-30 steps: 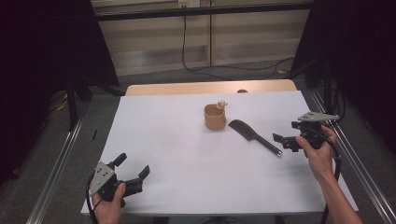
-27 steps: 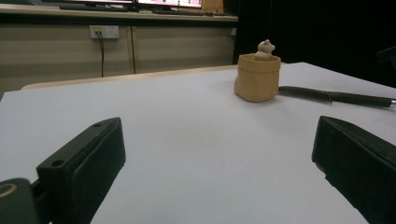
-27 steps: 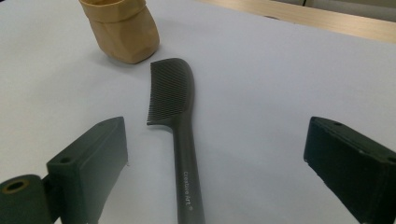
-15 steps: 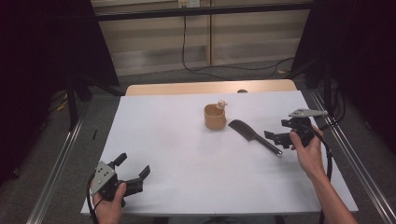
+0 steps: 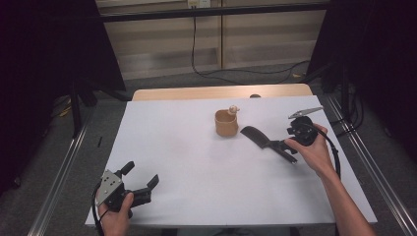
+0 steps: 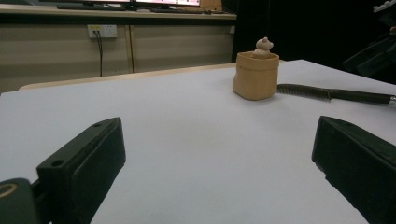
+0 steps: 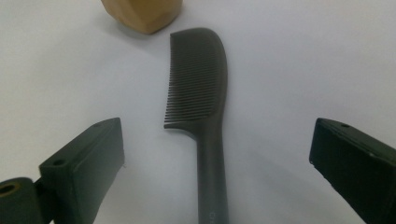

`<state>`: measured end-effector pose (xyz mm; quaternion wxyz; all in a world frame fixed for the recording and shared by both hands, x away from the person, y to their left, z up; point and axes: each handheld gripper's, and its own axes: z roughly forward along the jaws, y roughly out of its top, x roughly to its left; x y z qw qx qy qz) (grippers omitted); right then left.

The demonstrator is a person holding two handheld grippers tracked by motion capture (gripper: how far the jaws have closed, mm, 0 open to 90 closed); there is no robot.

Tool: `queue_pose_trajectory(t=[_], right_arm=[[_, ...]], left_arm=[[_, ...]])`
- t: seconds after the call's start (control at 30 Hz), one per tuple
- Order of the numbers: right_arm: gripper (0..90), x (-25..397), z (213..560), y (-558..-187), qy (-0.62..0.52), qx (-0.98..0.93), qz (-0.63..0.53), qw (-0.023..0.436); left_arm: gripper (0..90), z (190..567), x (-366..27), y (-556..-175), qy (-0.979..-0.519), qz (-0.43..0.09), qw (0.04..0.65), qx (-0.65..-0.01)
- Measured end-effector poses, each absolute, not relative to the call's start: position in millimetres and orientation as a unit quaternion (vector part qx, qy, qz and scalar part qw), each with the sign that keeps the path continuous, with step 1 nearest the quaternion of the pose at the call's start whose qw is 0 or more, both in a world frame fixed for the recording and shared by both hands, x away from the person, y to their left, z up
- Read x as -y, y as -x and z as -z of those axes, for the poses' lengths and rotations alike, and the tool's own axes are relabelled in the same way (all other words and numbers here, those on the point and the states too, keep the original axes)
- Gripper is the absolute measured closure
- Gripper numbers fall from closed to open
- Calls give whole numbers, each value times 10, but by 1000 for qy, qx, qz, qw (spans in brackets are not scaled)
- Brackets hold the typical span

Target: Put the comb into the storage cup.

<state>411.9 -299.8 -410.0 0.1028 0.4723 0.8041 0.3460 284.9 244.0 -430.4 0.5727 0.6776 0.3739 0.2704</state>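
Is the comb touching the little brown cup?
Apart. The right gripper view shows white table between the comb tip and the cup.

Left gripper: black jaws, grey three-cornered plate with screws. Right gripper: black body, grey plate at 12 o'clock, trailing black cable. Forearms bare.
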Motion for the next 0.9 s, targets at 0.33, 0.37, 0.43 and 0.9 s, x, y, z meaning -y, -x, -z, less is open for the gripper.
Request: queue_pose_trajectory(t=[0.33, 0.37, 0.43, 0.9], right_arm=[[144, 2877, 4127, -4218, -462, -831, -300, 68], [143, 2865, 4142, -4227, -464, -837, -284, 65], [161, 2856, 4162, -4262, -464, -844, -265, 55], [376, 2799, 4190, -4417, -456, -866, -202, 16]], left_arm=[[29, 4309, -2452, -2859, -679, -271, 569, -375], [29, 4309, -2448, -2857, -680, -270, 569, -374], [29, 4308, -2436, -2852, -682, -271, 569, -371], [29, 4316, -2435, -2861, -682, -270, 569, -373]])
